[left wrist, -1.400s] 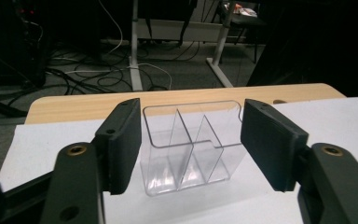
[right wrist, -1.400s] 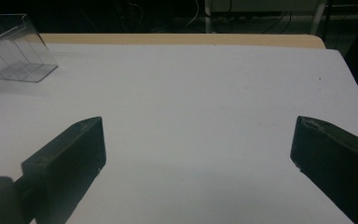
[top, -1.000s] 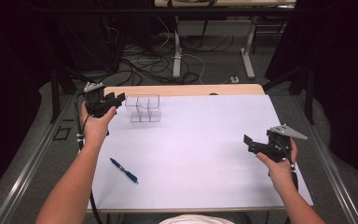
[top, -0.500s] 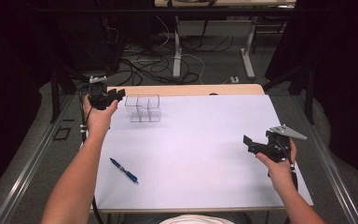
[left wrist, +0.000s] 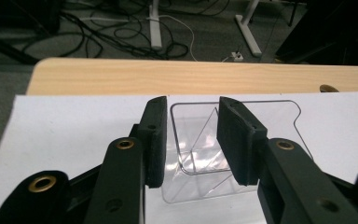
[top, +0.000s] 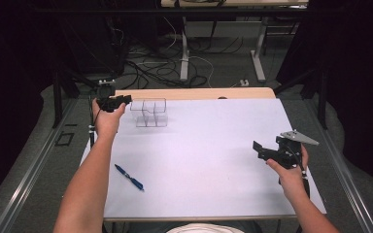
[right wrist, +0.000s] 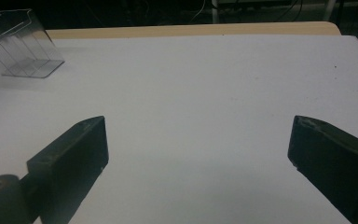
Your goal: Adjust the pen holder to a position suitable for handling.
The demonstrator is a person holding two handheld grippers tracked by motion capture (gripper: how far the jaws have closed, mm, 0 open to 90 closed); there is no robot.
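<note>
Left gripper (top: 126,99) at the far left corner of the table (top: 213,194), pointing at the clear plastic holder (top: 149,112) just ahead of it. Jaws part-way apart and just now closing, no pad yet pressing on anything. In the left gripper view, left gripper (left wrist: 191,140) low over the clear plastic holder (left wrist: 242,140), its near left wall standing up in the gap between the two pads, a sliver of space on each side. Rest of the holder off to the right of the jaws, its rim curving round towards the wooden table edge (left wrist: 191,74) beyond.

Right gripper (top: 258,150) well apart from the holder, near the right edge of the table, held above the white surface. Jaws spread wide, nothing between them. In the right gripper view, right gripper (right wrist: 198,154) over bare white table (right wrist: 205,93), with the clear plastic holder (right wrist: 21,44) far ahead and to the upper left of the jaws, upright, dividers visible through its walls.

Blue pen (top: 128,176) flat on the table, behind the left gripper and beside the left forearm (top: 87,184), well apart from the holder and from both tools.
</note>
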